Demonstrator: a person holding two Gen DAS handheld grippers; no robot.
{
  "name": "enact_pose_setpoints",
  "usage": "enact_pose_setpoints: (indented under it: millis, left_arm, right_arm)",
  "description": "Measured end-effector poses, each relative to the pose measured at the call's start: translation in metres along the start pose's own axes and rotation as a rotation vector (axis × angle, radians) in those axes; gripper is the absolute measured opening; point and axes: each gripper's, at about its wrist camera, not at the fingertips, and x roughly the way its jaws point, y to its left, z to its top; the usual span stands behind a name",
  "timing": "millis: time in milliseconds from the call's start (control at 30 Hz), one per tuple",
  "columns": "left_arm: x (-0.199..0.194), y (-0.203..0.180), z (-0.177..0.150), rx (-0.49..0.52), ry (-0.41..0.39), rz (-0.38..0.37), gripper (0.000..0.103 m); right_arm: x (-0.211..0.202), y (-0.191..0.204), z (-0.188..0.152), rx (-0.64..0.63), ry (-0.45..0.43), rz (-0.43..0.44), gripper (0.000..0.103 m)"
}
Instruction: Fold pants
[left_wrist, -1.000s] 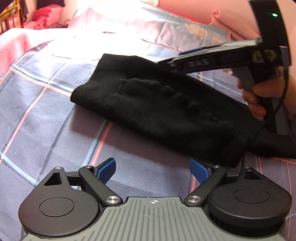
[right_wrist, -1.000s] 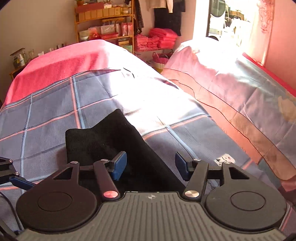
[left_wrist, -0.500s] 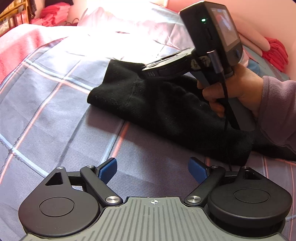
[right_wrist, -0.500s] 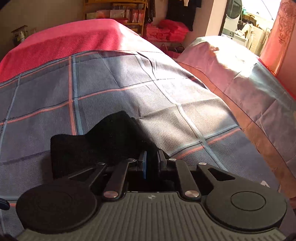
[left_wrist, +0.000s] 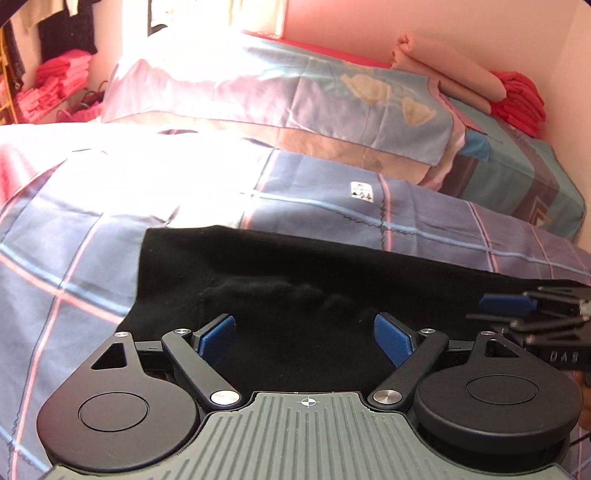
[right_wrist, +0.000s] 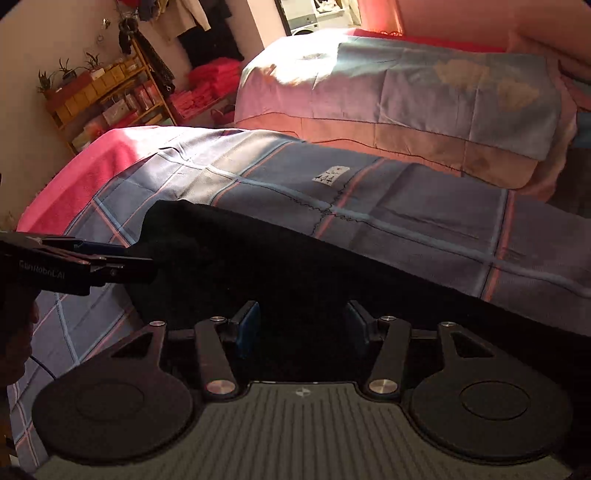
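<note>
Lying crosswise just ahead of both grippers, the black pants (left_wrist: 295, 280) run L–R on the bedspread (left_wrist: 74, 229). Left gripper (left_wrist: 304, 338) and right gripper (right_wrist: 301, 321) are held apart, unclamped; left is nearer the folded end.

Sunlit plaid bed (left_wrist: 110, 229), pink wall (left_wrist: 369, 33)

White letters "DAS" stand on the black side of the right gripper (left_wrist: 508, 306), seen at the right edge of the left wrist view. Pale letters that seem to read "GenRobot.AI" stand on the side of the left gripper (right_wrist: 99, 254) in the right wrist view, though they are dim. A small white label (left_wrist: 361, 191) with dark symbols lies on the checked sheet (left_wrist: 443, 221); its marks are too small to read.
</note>
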Motion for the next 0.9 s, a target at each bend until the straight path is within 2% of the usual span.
enact_pose_setpoints:
  millis: [33,67,133,167,200,233,267,333,367,400,433,467,500,533,567,600,633,667,700,733,767,800,833,867,900]
  left_arm:
    - [0.015,-0.007,0.004,0.011,0.025,0.002,0.103]
    - [0.031,-0.012,0.008,0.015,0.059,0.011,0.103]
    - [0.064,-0.018,0.010,0.025,0.127,0.064,0.103]
    - [0.075,-0.019,0.010,0.035,0.152,0.092,0.103]
    - [0.080,-0.019,0.006,0.053,0.142,0.096,0.103]
    - [0.079,-0.019,0.003,0.064,0.131,0.097,0.103]
    - [0.080,-0.021,0.002,0.071,0.133,0.104,0.103]
    - [0.079,-0.024,0.003,0.080,0.131,0.116,0.103]
    - [0.078,-0.024,0.004,0.077,0.135,0.119,0.103]
    - [0.079,-0.024,0.007,0.071,0.143,0.121,0.103]
    - [0.081,-0.024,0.009,0.063,0.151,0.122,0.103]
    - [0.082,-0.024,0.010,0.055,0.155,0.124,0.103]
    - [0.082,-0.024,0.011,0.053,0.159,0.129,0.103]
    - [0.083,-0.026,0.011,0.061,0.160,0.134,0.103]
    - [0.083,-0.027,0.010,0.067,0.160,0.138,0.103]
    - [0.083,-0.027,0.010,0.067,0.159,0.139,0.103]
    - [0.085,-0.028,0.010,0.064,0.160,0.140,0.103]
    - [0.086,-0.029,0.010,0.061,0.161,0.140,0.103]
    - [0.087,-0.029,0.009,0.061,0.161,0.142,0.103]
    - [0.087,-0.030,0.009,0.063,0.161,0.145,0.103]
    - [0.088,-0.031,0.009,0.063,0.163,0.148,0.103]
    - [0.088,-0.031,0.009,0.063,0.164,0.151,0.103]
    - [0.089,-0.032,0.010,0.063,0.165,0.154,0.103]
    - [0.089,-0.033,0.010,0.062,0.167,0.157,0.103]
    - [0.090,-0.032,0.010,0.061,0.169,0.159,0.103]
  right_arm:
    - [0.001,-0.009,-0.006,0.008,-0.018,-0.027,0.050]
    - [-0.002,-0.021,-0.008,0.031,-0.054,-0.093,0.046]
    - [-0.020,-0.047,-0.007,0.142,-0.139,-0.224,0.013]
    - [-0.031,-0.053,-0.007,0.176,-0.178,-0.254,0.018]
    - [-0.042,-0.054,-0.009,0.177,-0.211,-0.254,0.037]
    - [-0.054,-0.053,-0.014,0.153,-0.223,-0.218,0.051]
    - [-0.059,-0.050,-0.020,0.141,-0.213,-0.180,0.055]
    - [-0.059,-0.048,-0.033,0.138,-0.160,-0.068,0.054]
    - [-0.056,-0.053,-0.038,0.146,-0.148,-0.061,0.054]
    - [-0.054,-0.062,-0.044,0.166,-0.148,-0.109,0.054]
    - [-0.058,-0.079,-0.050,0.236,-0.172,-0.176,0.035]
    - [-0.066,-0.096,-0.054,0.322,-0.199,-0.188,0.011]
    - [-0.082,-0.112,-0.059,0.417,-0.246,-0.231,0.002]
    - [-0.098,-0.119,-0.065,0.459,-0.300,-0.286,0.008]
    - [-0.111,-0.124,-0.070,0.478,-0.341,-0.306,0.014]
    - [-0.125,-0.129,-0.077,0.497,-0.367,-0.283,0.036]
    - [-0.131,-0.134,-0.083,0.501,-0.363,-0.221,0.064]
    - [-0.132,-0.140,-0.089,0.487,-0.341,-0.165,0.071]
    - [-0.133,-0.146,-0.095,0.466,-0.317,-0.158,0.066]
    - [-0.135,-0.160,-0.103,0.457,-0.287,-0.240,0.051]
    - [-0.141,-0.177,-0.111,0.481,-0.298,-0.284,0.035]
    - [-0.150,-0.196,-0.120,0.549,-0.320,-0.299,0.001]
    - [-0.169,-0.216,-0.130,0.646,-0.381,-0.338,0.000]
    - [-0.186,-0.222,-0.136,0.692,-0.426,-0.419,0.000]
    - [-0.206,-0.225,-0.142,0.724,-0.467,-0.524,0.018]
